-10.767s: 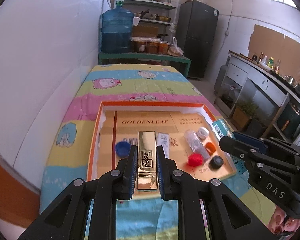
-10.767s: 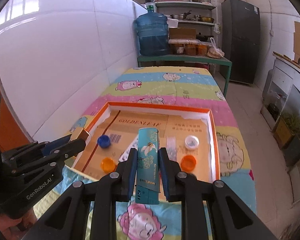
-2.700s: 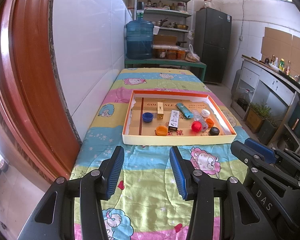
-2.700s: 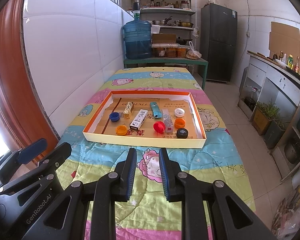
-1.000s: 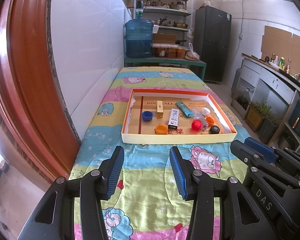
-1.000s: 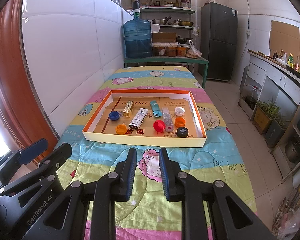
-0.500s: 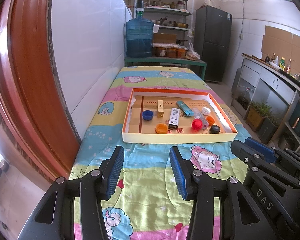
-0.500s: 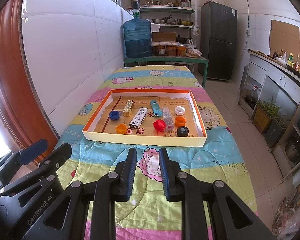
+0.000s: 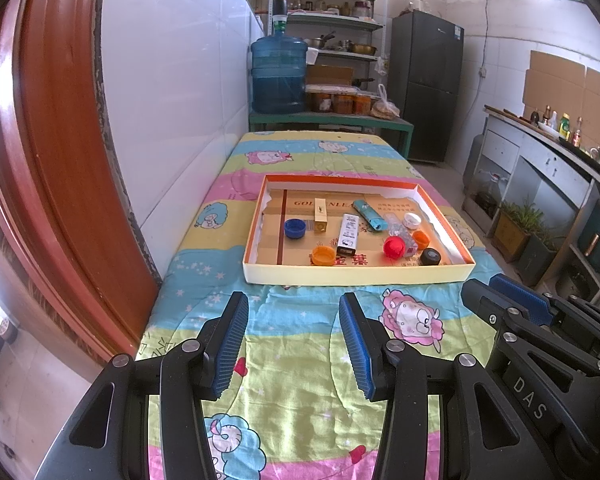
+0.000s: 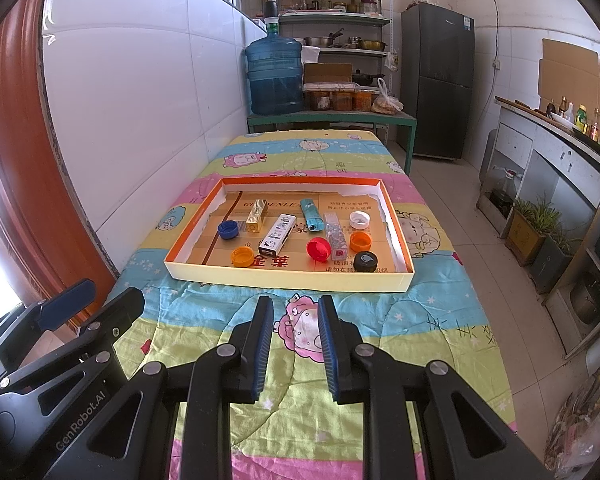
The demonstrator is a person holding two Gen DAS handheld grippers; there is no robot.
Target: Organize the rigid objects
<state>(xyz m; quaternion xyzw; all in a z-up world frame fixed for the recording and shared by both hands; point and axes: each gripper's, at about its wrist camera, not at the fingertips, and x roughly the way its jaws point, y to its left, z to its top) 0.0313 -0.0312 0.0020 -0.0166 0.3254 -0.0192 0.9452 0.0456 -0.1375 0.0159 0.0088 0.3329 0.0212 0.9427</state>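
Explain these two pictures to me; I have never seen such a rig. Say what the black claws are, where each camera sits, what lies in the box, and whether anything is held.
The black claws are hand-held two-finger grippers, one in each of a person's hands. Each carries a wide-angle camera that looks forward along its fingers, so each picture shows its own gripper at the bottom. The left gripper is open and empty. The right gripper is also open and holds nothing. Both hover over a cartoon-print quilt. Ahead lies a shallow cardboard tray with bottle caps in blue, orange, red, white and black, a gold lipstick case, a small white box and a teal lighter.
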